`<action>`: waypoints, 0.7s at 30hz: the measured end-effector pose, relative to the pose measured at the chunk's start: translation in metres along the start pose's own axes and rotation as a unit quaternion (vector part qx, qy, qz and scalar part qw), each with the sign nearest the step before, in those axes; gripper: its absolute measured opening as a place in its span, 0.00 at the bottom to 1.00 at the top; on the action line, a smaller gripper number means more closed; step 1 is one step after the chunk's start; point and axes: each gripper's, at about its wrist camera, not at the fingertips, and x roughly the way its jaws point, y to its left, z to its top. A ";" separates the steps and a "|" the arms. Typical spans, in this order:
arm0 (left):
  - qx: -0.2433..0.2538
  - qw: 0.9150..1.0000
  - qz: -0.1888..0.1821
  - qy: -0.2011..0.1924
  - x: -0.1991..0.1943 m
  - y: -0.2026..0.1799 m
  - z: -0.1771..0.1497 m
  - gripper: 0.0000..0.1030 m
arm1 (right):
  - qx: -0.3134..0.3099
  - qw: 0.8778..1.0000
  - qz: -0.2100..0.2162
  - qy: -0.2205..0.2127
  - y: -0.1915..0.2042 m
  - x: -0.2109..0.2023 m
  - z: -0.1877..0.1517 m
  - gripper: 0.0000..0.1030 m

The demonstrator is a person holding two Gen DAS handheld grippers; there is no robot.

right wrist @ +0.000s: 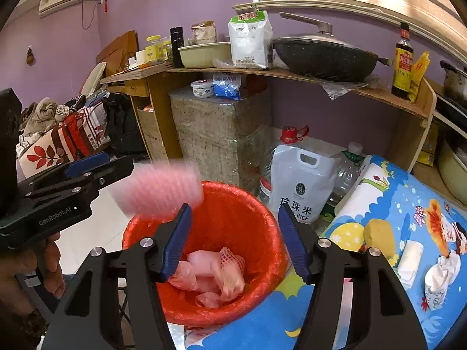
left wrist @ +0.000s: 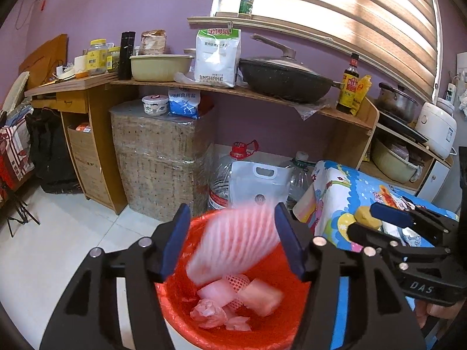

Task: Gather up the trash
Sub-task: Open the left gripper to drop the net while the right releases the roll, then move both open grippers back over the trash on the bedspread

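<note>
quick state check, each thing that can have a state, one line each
left tool: open, nothing gripped
right tool: open, empty
pink foam net: loose, blurred, above the bin
red bin: lined, partly filled with trash
wok: lid on
soy sauce bottle: upright, capped
crumpled tissue: uncollected on the patterned cloth

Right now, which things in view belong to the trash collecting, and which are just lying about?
Job:
- red bin, trash inside
- pink foam net, blurred, between the open left claw pads above the bin
- yellow sponge, crumpled tissue on the cartoon cloth

Lying about:
- wok
- rice bag
- soy sauce bottle
</note>
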 end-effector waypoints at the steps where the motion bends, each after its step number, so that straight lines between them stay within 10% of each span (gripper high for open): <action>1: -0.001 1.000 0.002 0.001 0.000 0.000 -0.002 0.57 | 0.000 1.000 -0.003 -0.002 -0.001 -0.002 -0.001 0.58; 21: 0.012 1.000 -0.015 -0.008 -0.020 -0.047 -0.022 0.57 | 0.051 0.994 -0.076 -0.058 -0.079 -0.105 -0.037 0.76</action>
